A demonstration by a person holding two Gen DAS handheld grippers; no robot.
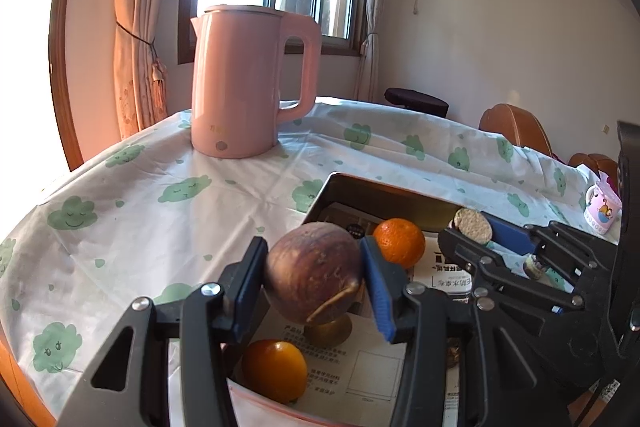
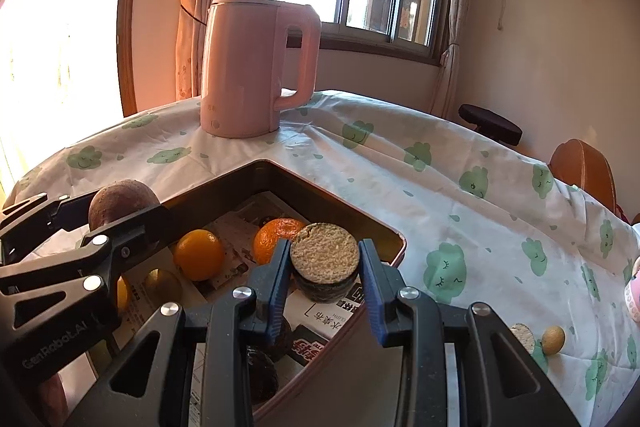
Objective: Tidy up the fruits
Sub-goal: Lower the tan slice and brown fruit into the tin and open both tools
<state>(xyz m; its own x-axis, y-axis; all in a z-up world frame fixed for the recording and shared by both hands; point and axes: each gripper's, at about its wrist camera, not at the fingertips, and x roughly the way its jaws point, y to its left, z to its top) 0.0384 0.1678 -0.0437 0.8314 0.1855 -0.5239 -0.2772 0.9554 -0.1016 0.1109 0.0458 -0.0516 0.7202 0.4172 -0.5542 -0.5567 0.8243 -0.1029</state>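
Holding a round brown-purple fruit (image 1: pixel 314 273) in my left gripper (image 1: pixel 316 283), I keep it above the near part of the metal tray (image 2: pixel 332 195). The jaws are clenched on both its sides, and its dry stem curls down at the front. My right gripper (image 2: pixel 325 281) grasps a short dark cylinder with a pale grainy top (image 2: pixel 325 259); both blue pads press on it, over the right corner of the tray.

The tray lies on the bench, which is covered by a white cloth with green cloud faces (image 2: pixel 460 187). Printed paper (image 1: pixel 360 367) lines the tray. On this paper lie a mandarin (image 2: pixel 278 239) near the far wall, a smooth orange (image 2: pixel 199 254) left of it, and a small golden-brown fruit (image 2: pixel 163 285) nearer to me. Two dark round fruits (image 2: pixel 260 375) lie under my right gripper; I cannot tell what they are.

Behind the tray a pink kettle (image 2: pixel 256 67) stands upright on the cloth. Right of the tray, on the cloth, lies a small tan ball (image 2: pixel 553 339), just beside another grainy piece (image 2: pixel 522 337).
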